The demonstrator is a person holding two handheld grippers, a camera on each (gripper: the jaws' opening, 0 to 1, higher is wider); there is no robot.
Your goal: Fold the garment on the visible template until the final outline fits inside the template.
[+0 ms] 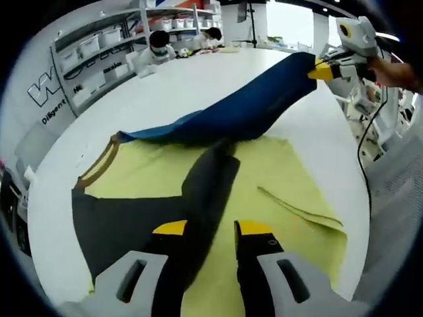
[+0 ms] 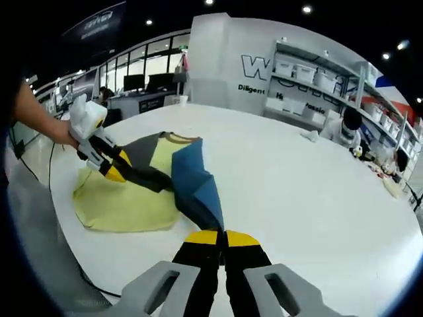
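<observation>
While the garment (image 2: pixel 158 175) lies part-opened across the white table (image 2: pixel 297 178), the fold is only begun — a yellow body, a dark grey panel and a blue sleeve (image 1: pixel 244 109) that is lifted off the cloth and stretched away toward one o'clock in the left gripper view. No separate template outline can be made out under or around the fabric, so I cannot tell how the present shape compares with it. By my judgement most of the work remains: the blue sleeve must be laid in over the body, the grey side brought across, and the whole then doubled down.

The right gripper (image 2: pixel 222 238) has its jaws pressed together on the end of the blue sleeve, the cloth running from the tips toward eleven o'clock. The left gripper (image 1: pixel 210 228) stands with its jaws apart, astride a ridge of the dark grey panel (image 1: pixel 142 221); whether they pinch it or merely straddle it I cannot tell.

At ten o'clock in the left gripper view, shelves (image 1: pixel 99 49) along the wall carry pale storage bins (image 1: pixel 109 36) — their contents are too small to tell. A person (image 1: pixel 158 46) sits at the table's far edge.
</observation>
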